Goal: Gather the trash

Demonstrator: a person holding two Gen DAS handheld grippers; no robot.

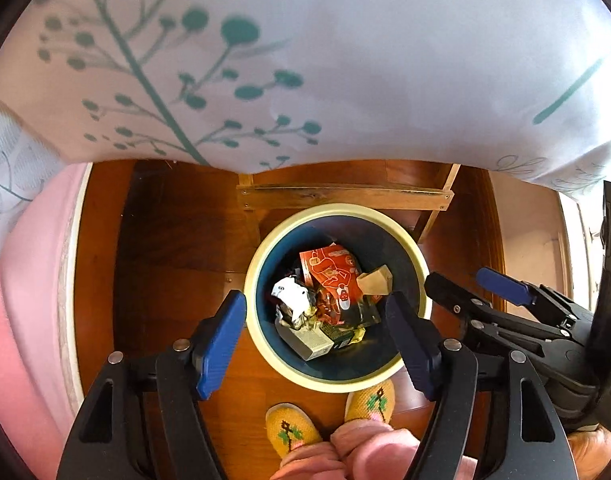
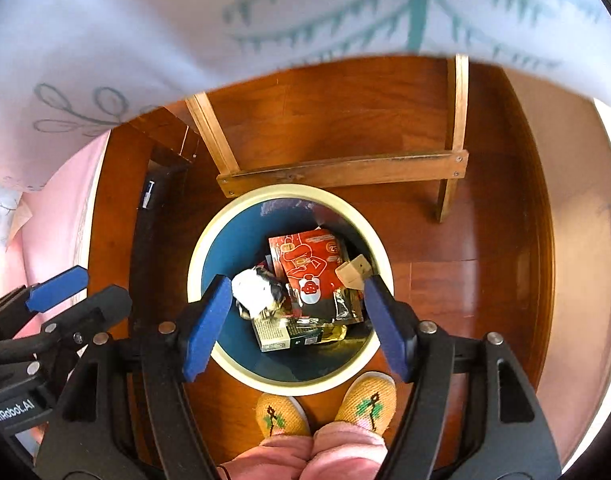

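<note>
Nearest are the person's yellow slippers [image 1: 293, 430], toes just short of the bin [image 1: 261, 248] on the wooden floor [image 1: 165, 248]. Both grippers hang above the bin, pointing down into it. The left gripper [image 1: 315, 344] has its jaws spread wide with nothing between them; the right gripper [image 2: 295, 326] is spread just as wide and also holds nothing. They sit side by side, the right one close on the left one's right, and neither looks clearly nearer the bin's mouth.

The trash lies straight below the jaws, down in the blue well of the bin. On the near side is a small box [image 2: 279, 334], its long axis running left to right. Left of centre is a crumpled wrapper [image 2: 253, 290]. In the middle lies a red packet [image 2: 307, 264], long axis running near to far, and against the right wall a tan carton piece [image 2: 353, 270] tilts up.

With both grippers bare over a bin holding rubbish, I'd judge a drop is done, and whatever comes next turns on lifting clear of the rim. I can see no loose trash on the floor from here.

Beyond the bin a wooden frame [image 2: 341, 168] stands close to its far rim. A white printed cloth [image 1: 345, 60] overhangs at the far side and hides what is above. Pink fabric [image 1: 29, 280] lies off to the left.
</note>
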